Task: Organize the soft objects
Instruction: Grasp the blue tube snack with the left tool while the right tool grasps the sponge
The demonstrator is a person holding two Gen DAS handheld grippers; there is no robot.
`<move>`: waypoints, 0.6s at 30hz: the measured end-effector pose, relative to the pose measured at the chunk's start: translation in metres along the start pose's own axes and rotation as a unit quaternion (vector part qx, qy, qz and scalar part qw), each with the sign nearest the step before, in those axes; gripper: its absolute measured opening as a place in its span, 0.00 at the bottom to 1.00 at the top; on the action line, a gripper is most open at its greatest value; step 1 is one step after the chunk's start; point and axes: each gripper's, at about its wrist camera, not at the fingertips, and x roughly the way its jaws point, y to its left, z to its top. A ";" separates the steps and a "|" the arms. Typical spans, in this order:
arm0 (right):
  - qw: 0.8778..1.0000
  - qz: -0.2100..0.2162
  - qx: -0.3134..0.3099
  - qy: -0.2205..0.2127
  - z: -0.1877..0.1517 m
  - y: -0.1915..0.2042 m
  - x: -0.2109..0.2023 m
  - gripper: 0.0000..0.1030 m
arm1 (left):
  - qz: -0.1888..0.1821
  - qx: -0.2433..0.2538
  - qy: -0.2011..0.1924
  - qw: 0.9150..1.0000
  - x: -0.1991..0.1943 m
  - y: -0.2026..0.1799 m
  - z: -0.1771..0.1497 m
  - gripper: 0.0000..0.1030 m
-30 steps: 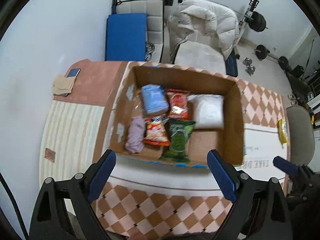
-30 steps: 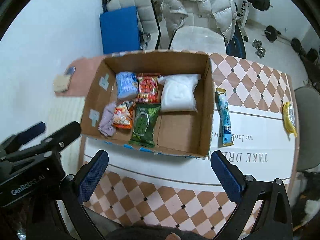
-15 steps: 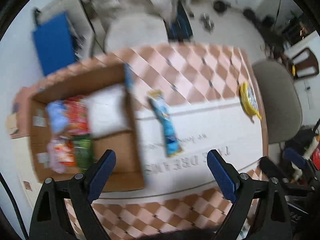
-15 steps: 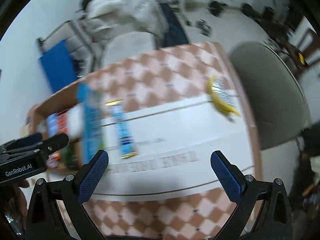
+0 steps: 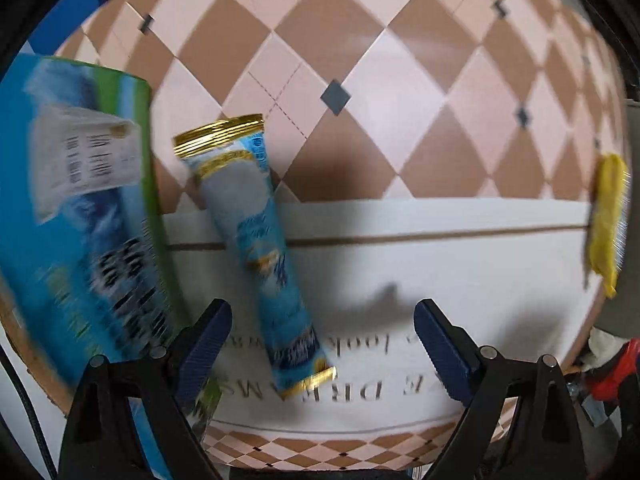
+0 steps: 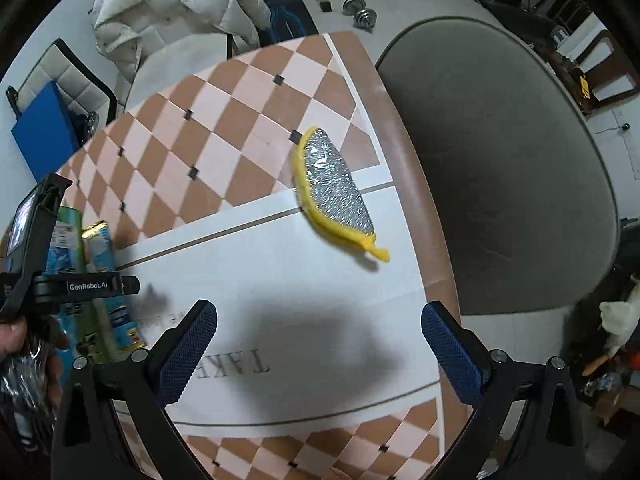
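a second ago both cameras looked down into the cardboard box of packets; now i've swung both hands off to the side and lower over the bench (image 5: 460,264). my left claw (image 5: 322,344) stands wide and holds nothing, with the long blue snack packet (image 5: 260,248) lying flat on the cloth, its gold-sealed lower end between the pads but not touched. the printed outer wall of the box (image 5: 80,216) is just beside it. my right claw (image 6: 320,352) is also wide and empty, hovering over bare cloth, with the yellow-edged scouring pad (image 6: 334,192) lying ahead near the bench edge. i judge both loose items are lined up for pickup; neither is gripped yet.
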 end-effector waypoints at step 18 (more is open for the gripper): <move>0.998 -0.008 -0.017 0.061 0.078 -0.017 0.087 1.00 | -0.053 0.008 -0.062 0.997 0.001 -0.009 -0.006 0.15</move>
